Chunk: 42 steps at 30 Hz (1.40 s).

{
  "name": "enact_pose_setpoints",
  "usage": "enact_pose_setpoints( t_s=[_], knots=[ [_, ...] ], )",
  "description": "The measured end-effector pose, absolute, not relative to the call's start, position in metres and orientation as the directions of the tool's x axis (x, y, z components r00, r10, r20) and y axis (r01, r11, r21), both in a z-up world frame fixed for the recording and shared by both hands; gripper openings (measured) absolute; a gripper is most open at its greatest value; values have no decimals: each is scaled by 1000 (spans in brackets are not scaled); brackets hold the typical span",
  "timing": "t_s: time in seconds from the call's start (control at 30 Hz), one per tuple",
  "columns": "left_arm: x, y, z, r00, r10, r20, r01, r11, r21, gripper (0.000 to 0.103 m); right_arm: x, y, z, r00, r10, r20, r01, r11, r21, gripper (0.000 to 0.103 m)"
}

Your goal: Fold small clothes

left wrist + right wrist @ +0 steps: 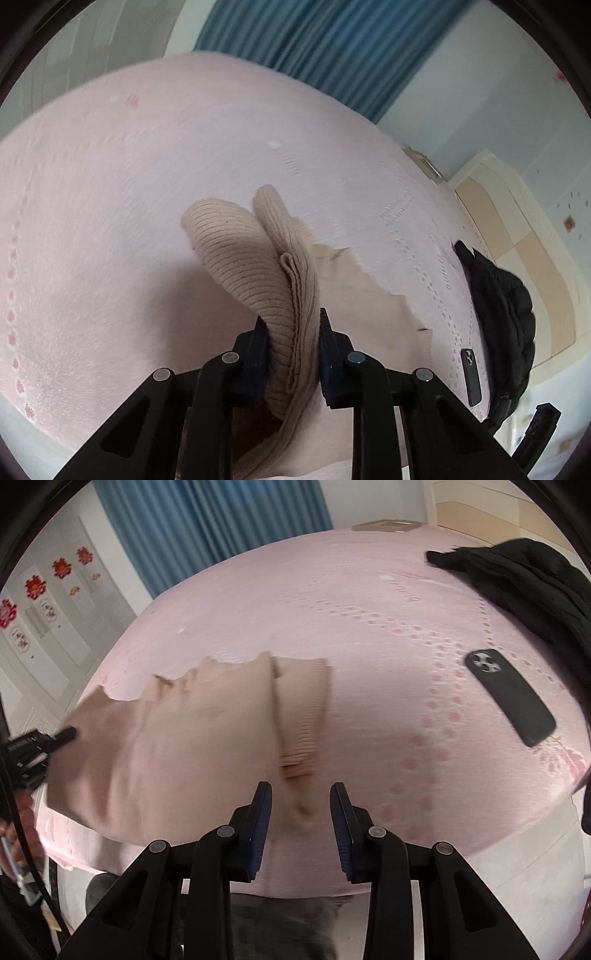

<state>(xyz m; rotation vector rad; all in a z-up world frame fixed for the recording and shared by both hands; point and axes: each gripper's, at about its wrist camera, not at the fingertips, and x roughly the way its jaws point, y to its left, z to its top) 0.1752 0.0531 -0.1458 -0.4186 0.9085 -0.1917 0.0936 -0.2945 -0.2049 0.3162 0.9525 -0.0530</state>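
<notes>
Left gripper (pixel 291 332): clamped on a bunched ribbed fold of the beige knit garment (pixel 251 258).
Right gripper (pixel 301 805): jaws apart, nothing between them, hovering just over the garment's near edge.
Garment: lay spread on the pink bedcover (pixel 351 627).
Nearby: dark phone (pixel 509 696); black jacket (pixel 524 579).

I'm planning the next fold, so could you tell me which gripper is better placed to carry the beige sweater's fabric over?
Left. The left gripper is already clamped on a ribbed fold of the beige sweater, so it can probably carry it across. The right gripper is open, holding nothing, near the ribbed cuff.
</notes>
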Motion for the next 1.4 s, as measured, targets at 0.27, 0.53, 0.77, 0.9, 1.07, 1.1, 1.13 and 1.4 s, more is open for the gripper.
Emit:
enact_pose_setpoints(
  t_s=[0.27, 0.53, 0.77, 0.9, 1.07, 1.1, 1.13, 1.4],
  knots=[
    [185, -55, -117, 590, -342, -731, 67, 923, -378, 20, 68, -357, -201, 572, 35, -820, 251, 944, 216, 33],
    [181, -146, -161, 454, -404, -794, 153, 913, -378, 25, 45, -392, -207, 538, 15, -843, 291, 935, 202, 33],
    [184, -115, -156, 471, -409, -781, 176, 912, -372, 35, 62, -371, -207, 568, 144, -810, 193, 934, 301, 33],
    [186, -62, -151, 505, -354, -787, 135, 933, -333, 37, 87, -343, -193, 617, 330, -714, 58, 886, 459, 40],
    [172, -13, -164, 479, -329, -814, 122, 943, -310, 38, 122, -299, -188, 626, 404, -667, -34, 869, 494, 43],
    [167, -5, -168, 474, -328, -817, 116, 943, -311, 38, 131, -291, -191, 618, 404, -675, -33, 870, 491, 43],
    [164, 1, -172, 469, -333, -818, 113, 941, -318, 38, 136, -285, -194, 615, 401, -679, -30, 872, 488, 43],
    [152, 28, -196, 430, -409, -805, 93, 907, -411, 38, 126, -270, -187, 711, 384, -590, -130, 895, 427, 8]
  ],
)
